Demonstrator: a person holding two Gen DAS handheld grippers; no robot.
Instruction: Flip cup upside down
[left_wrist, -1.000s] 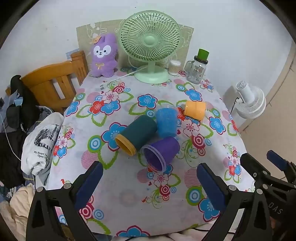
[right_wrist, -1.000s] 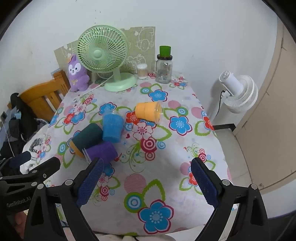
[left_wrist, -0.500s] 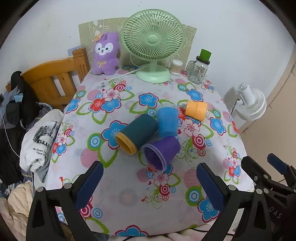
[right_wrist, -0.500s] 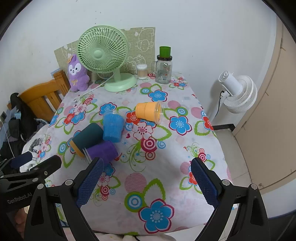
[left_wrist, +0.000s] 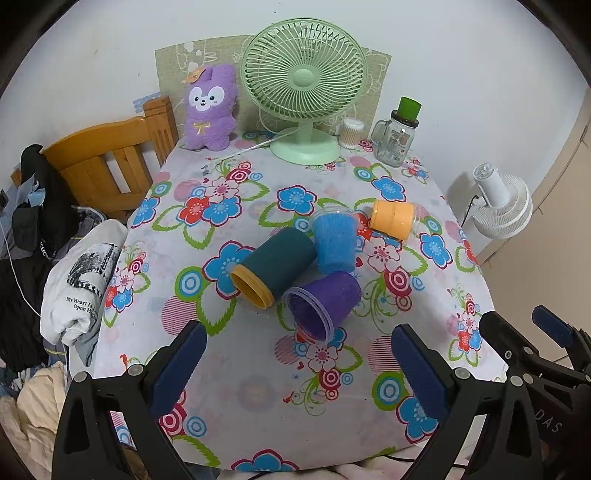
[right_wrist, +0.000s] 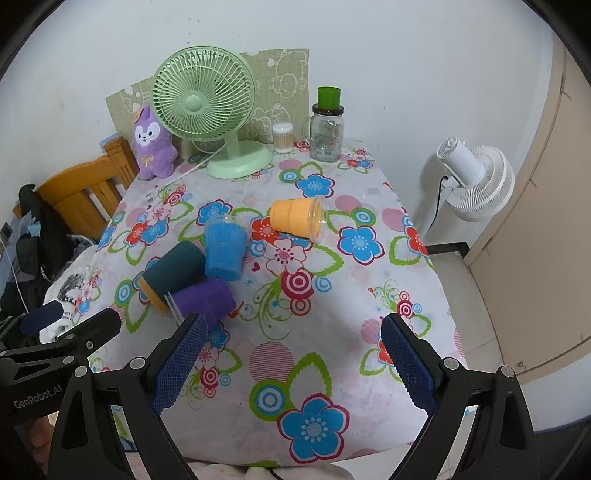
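Note:
Several cups lie on their sides on the flowered tablecloth (left_wrist: 229, 369): a dark teal cup with a yellow rim (left_wrist: 275, 266), a blue cup (left_wrist: 335, 242), a purple cup (left_wrist: 325, 302) and an orange cup (left_wrist: 392, 218). They also show in the right wrist view: teal (right_wrist: 173, 271), blue (right_wrist: 224, 248), purple (right_wrist: 205, 300), orange (right_wrist: 297, 218). My left gripper (left_wrist: 295, 369) is open and empty, near the front edge below the purple cup. My right gripper (right_wrist: 291, 363) is open and empty, right of the left one.
A green desk fan (left_wrist: 304, 92), a purple plush toy (left_wrist: 209, 107), a cotton-swab jar (left_wrist: 351, 127) and a glass jar with a green lid (left_wrist: 400, 138) stand at the back. A wooden chair (left_wrist: 107, 162) with clothes is left; a white floor fan (right_wrist: 472, 177) is right.
Both grippers have edged slightly forward and up; the view shifts a little. The cups have not moved.

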